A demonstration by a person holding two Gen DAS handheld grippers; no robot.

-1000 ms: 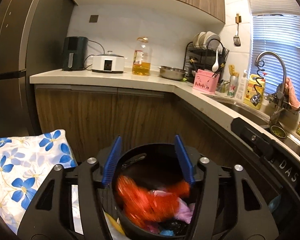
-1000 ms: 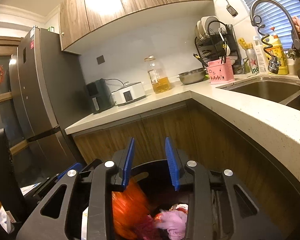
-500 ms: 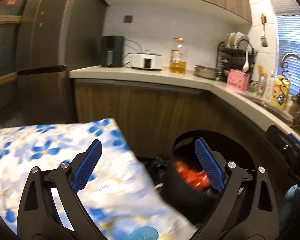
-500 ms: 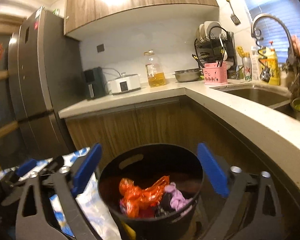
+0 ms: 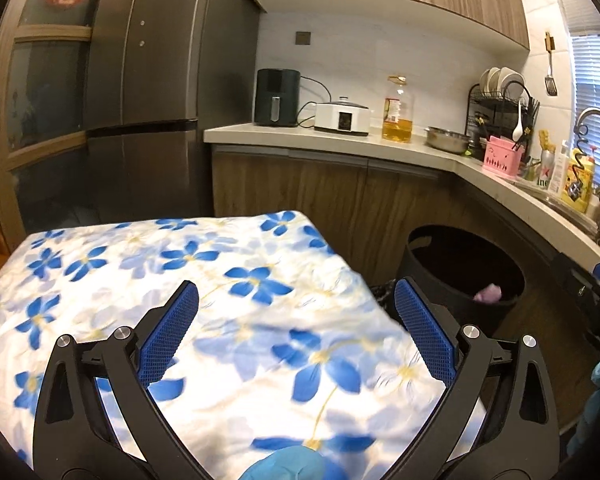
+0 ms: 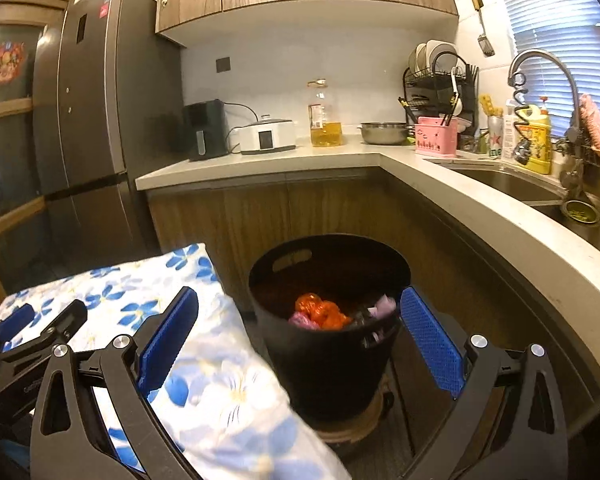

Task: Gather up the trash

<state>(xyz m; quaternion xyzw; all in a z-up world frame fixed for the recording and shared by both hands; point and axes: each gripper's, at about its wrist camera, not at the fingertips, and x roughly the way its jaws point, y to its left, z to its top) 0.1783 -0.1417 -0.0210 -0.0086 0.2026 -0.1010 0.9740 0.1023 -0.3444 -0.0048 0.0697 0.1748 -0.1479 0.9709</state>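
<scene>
Inside, crumpled orange bag (image 6: pixel 320 312), pink scraps, black bin (image 6: pixel 328 344)

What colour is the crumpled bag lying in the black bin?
Orange: the crumpled plastic bag in the round black bin, clearest in the right wrist view.

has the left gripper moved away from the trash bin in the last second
Yes. The left gripper has swung left and back: the black bin, framed between its fingers before, now sits right, over the floral cloth.
</scene>
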